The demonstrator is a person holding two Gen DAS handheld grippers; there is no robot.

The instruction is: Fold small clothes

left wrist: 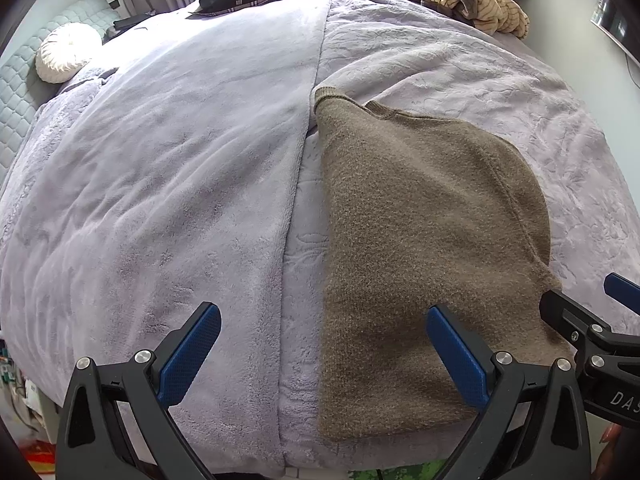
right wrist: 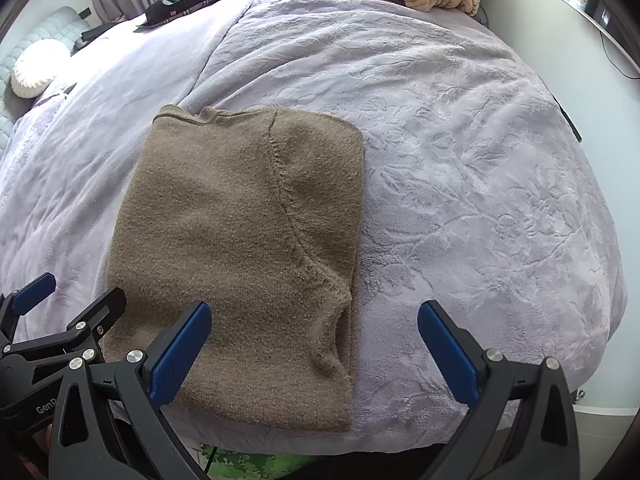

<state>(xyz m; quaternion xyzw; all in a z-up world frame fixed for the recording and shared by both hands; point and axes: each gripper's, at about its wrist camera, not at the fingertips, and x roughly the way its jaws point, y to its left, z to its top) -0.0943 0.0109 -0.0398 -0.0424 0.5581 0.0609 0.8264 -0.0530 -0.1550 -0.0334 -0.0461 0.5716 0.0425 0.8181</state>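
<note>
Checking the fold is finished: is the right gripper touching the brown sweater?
Cannot tell: in the right wrist view the open right gripper overlaps the brown sweater, height unclear.

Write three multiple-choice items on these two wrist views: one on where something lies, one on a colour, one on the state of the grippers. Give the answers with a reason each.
1. Where does the brown sweater lie?
A. On the lilac blanket near the bed's front edge
B. On the floor
C. On the round white pillow

2. What colour are the pads on the gripper fingers?
A. Red
B. Blue
C. Yellow

3. How do the left gripper and right gripper stand?
A. Both shut on the sweater
B. One open, one shut
C. Both open, holding nothing

Answers:
1 A: the folded sweater rests flat on the lilac blanket, close to the near edge.
2 B: all the pads in view are blue.
3 C: each pair of fingers is spread wide with nothing clamped between them.
</note>
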